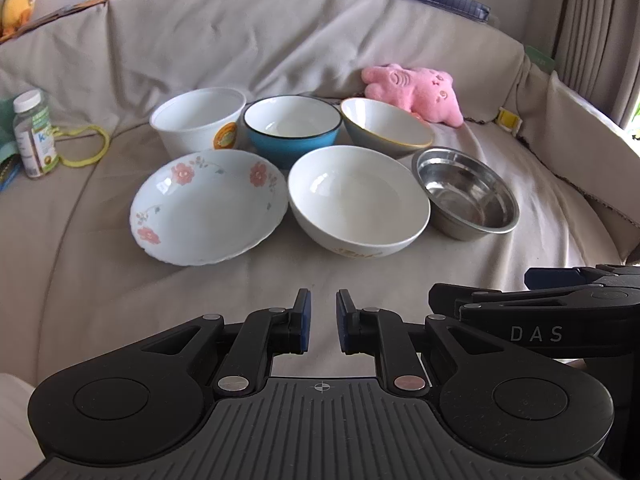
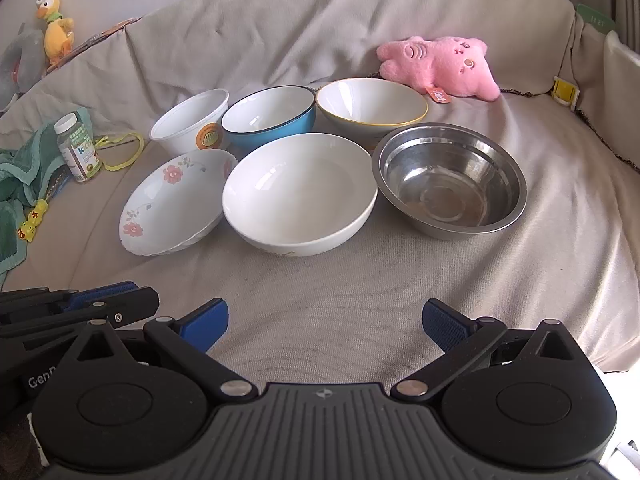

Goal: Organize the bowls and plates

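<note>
Six dishes sit in two rows of three on a sofa draped in a beige cover. In the back row are a white plastic tub with an orange sticker, a blue bowl that is white inside, and a white bowl with a yellow rim. In the front row are a shallow floral plate, a large plain white bowl and a stainless steel bowl. Neighbours in each row stand just beside or touching one another.

The floral plate's right edge is hidden behind the white bowl in the right wrist view. One pink plush toy lies behind the back row. At the left stand one vitamin bottle, one yellow-green cord loop and a teal cloth cut off by the frame edge. One yellow duck plush perches on the sofa back. The bottle's label is too small to read fully.

The left claw hovers near the sofa's front, its pads drawn close with only a narrow gap and nothing between them. The right claw stands spread wide and empty, well short of the dishes.
</note>
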